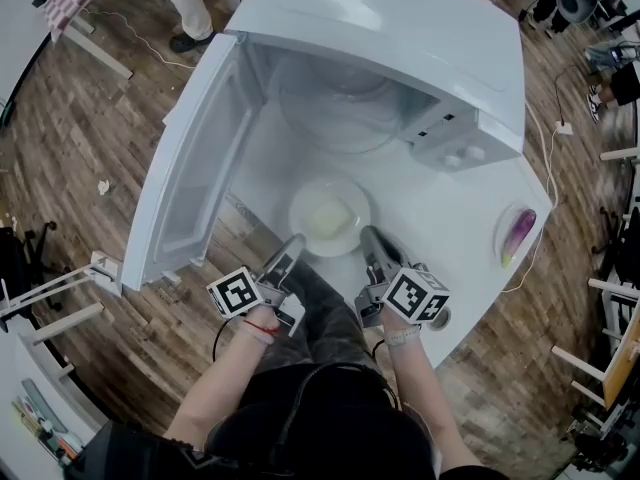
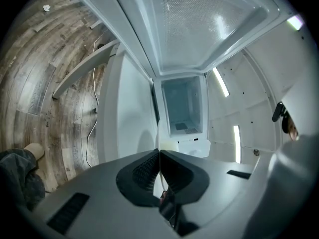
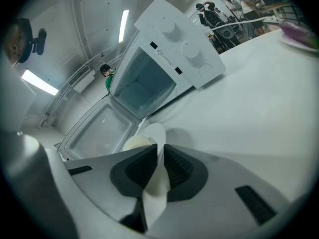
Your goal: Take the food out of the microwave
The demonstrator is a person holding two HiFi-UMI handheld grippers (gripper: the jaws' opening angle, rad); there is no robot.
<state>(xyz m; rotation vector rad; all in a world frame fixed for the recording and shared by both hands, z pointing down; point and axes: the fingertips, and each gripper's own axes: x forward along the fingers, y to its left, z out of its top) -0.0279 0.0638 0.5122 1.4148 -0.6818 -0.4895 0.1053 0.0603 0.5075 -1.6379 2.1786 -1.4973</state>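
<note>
The white plate (image 1: 303,198) with its pale lump of food (image 1: 330,220) is outside the microwave (image 1: 400,28), just in front of the open cavity and beside the swung-out door (image 1: 195,158), over the white table (image 1: 450,218). Whether it rests on the table or hangs just above it, I cannot tell.

The left tongs (image 1: 290,251) are nearly closed, pinching the near rim, which shows edge-on between them in the left gripper view. The right tongs (image 1: 370,238) clamp the rim a little further round, on the side away from the door.

The plate looks rigid, thin and smooth, probably ceramic or hard plastic, so likely slippery under the ribbed pads and breakable if dropped. Both holds sit on the near edge, so the far side, toward the microwave, may droop. The food looks soft and loose; kept level, it should stay put.
</note>
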